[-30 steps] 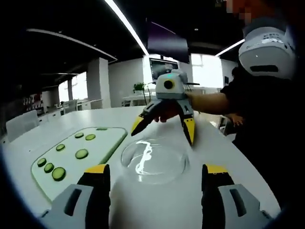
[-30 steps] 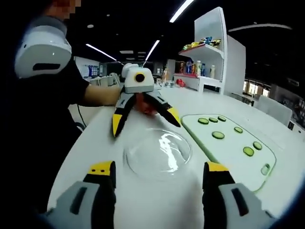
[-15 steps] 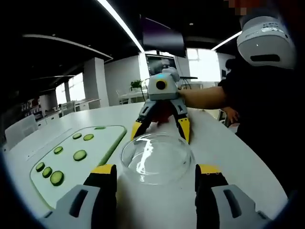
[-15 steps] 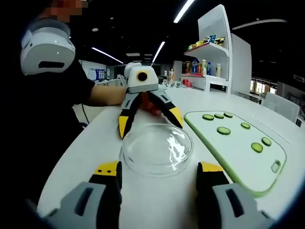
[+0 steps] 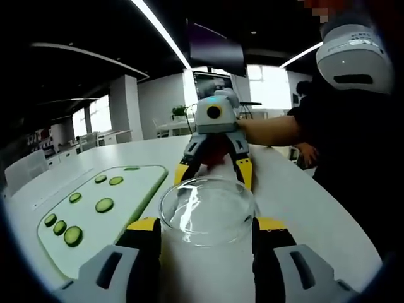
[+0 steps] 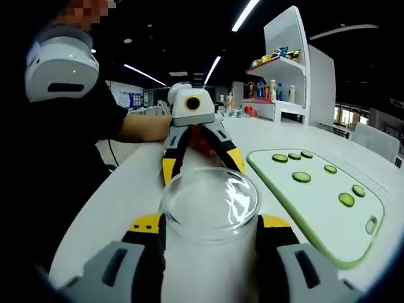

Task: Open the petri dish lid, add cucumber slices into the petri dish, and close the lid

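Petri dish: a clear, round, shallow glass piece (image 5: 207,211), glossy with white glare streaks, sits in the lower middle of the left gripper view and the lower middle of the right gripper view (image 6: 210,204). Being circular it has no long axis; its flat face lies level with the table and its low wall stands upright. I cannot tell whether lid and base are still together.

Left gripper: its own yellow-tipped grey jaws (image 5: 206,228) stand either side of the dish, set about as wide as the dish, tips just beside its wall. Whether they actually press the glass I cannot tell. In the right gripper view it comes in from upper centre (image 6: 203,167), jaws spread in a downward V behind the dish.

Right gripper: its jaws (image 6: 210,225) likewise flank the dish at roughly the dish's width, contact unclear. In the left gripper view it shows at centre (image 5: 213,173), jaws splayed just behind the rim.

Cutting board: pale, rounded rectangle with a green edge, smooth and matt, at lower left of the left gripper view (image 5: 126,189) and at right of the right gripper view (image 6: 315,196), near the dish but apart from it.

Cucumber slices: flat green discs scattered on the board (image 5: 104,204) (image 6: 301,177).

Table: smooth white top (image 5: 297,196).

Person: dark sleeve and bare forearm (image 5: 271,131) behind the gripper.
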Available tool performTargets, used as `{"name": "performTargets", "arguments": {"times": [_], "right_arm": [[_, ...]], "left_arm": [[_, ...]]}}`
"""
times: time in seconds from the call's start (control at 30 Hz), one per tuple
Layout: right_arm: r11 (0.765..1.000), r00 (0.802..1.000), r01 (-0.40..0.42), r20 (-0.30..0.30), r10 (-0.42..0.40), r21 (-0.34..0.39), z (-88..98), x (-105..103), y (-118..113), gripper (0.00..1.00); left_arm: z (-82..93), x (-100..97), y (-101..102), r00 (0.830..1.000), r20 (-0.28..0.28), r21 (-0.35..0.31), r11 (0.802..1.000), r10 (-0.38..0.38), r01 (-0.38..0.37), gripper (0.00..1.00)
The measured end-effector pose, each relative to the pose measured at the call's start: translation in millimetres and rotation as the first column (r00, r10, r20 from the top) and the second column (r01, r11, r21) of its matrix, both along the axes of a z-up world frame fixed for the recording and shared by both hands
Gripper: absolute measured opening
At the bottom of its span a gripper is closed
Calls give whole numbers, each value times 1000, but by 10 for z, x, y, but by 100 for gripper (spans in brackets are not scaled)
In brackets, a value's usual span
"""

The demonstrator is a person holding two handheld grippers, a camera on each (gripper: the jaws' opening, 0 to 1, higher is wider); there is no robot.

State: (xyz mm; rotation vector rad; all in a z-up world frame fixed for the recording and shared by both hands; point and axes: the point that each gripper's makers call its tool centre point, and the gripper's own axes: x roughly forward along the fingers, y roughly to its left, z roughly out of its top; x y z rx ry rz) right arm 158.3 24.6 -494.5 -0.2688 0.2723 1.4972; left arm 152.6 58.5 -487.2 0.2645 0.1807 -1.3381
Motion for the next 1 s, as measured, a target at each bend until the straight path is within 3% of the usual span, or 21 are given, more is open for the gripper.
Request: {"name": "performTargets", "arguments": {"times": [0.33, 0.67, 1.0], "right_arm": [[1000, 1000, 5, -5, -5, -2, 10, 2, -14, 55], [999, 1000, 16, -7, -16, 39, 162, 23, -16, 55], [999, 1000, 18, 0, -18, 30, 209, 51, 19, 55]], "left_arm": [[11, -3, -12, 1000, -7, 1, 1000, 15, -15, 57], [161, 25, 2, 999, -32, -78, 997, 28, -31, 58], [213, 71, 25, 999, -30, -97, 994, 39, -42, 58]]}}
